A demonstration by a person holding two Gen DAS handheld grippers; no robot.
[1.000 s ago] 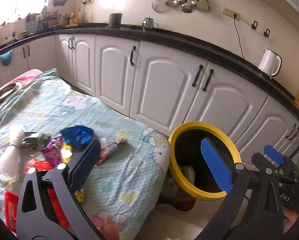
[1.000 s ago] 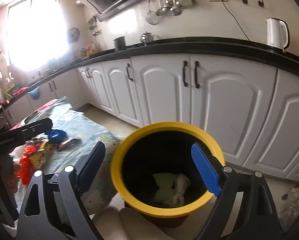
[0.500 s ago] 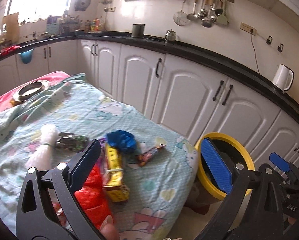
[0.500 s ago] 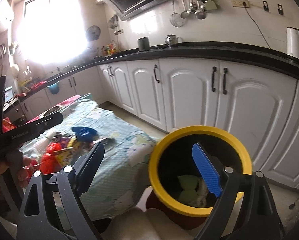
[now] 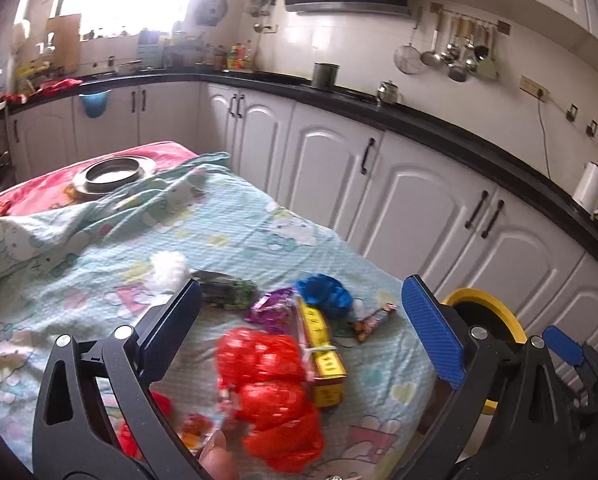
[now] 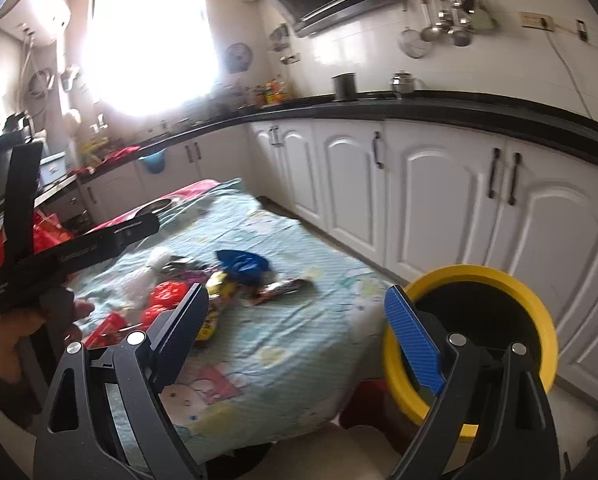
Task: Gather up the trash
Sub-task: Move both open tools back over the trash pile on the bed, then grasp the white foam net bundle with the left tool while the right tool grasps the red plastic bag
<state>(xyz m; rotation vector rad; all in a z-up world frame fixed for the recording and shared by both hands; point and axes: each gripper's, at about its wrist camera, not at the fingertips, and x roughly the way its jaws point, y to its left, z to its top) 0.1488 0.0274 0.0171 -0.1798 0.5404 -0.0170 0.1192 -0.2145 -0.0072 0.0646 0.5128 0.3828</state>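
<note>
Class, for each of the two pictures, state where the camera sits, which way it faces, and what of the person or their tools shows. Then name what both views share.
Left wrist: on the left hand-held gripper, open, facing down over the trash pile on the table; a fingertip shows at the bottom.
Right wrist: on the right hand-held gripper, open, facing the table edge and yellow bin; the left hand shows.
Shared: table, trash, bin, cabinets.
</note>
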